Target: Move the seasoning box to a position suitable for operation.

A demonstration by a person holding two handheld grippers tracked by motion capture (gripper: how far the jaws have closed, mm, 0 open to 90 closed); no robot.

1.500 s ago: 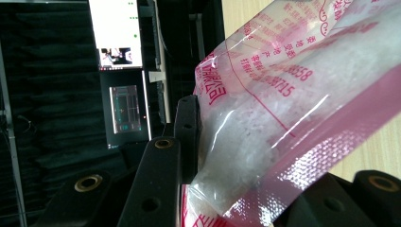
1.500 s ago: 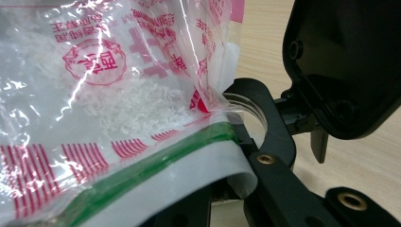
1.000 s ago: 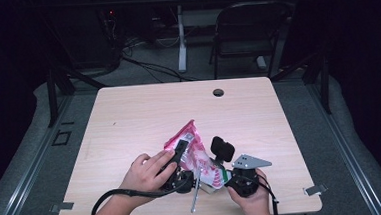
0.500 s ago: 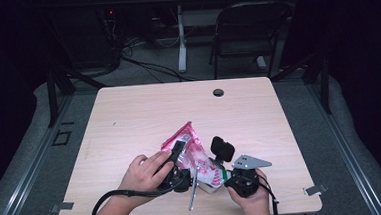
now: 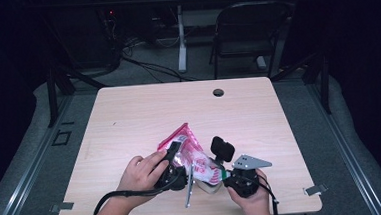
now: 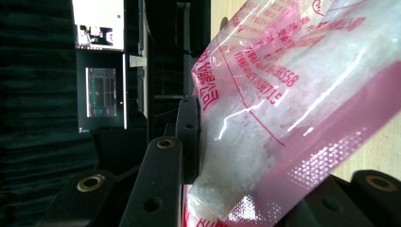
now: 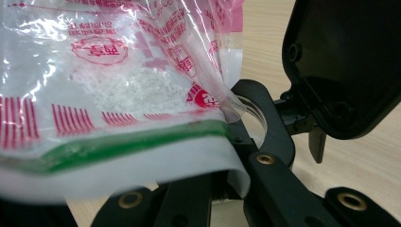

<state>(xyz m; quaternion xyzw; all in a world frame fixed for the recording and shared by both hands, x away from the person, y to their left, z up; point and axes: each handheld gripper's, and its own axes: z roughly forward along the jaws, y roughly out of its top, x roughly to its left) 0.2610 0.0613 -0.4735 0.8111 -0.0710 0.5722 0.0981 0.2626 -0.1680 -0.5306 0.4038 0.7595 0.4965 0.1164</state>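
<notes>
Item: pink-printed plastic bag of white grains, lying near the front edge of the surface, about midway along it, between your two hands.

Left hand-held gripper: you gripped the bag's pink sealed edge with it; in the left gripper view the bag sat pressed between the black jaws.

Right hand-held gripper: you had it clenched on the bag's opposite end, and in the right gripper view the green-striped zip edge of the bag was pinched in the jaws.

Also on the surface: a round cable hole near the back edge, well apart from the bag.
</notes>
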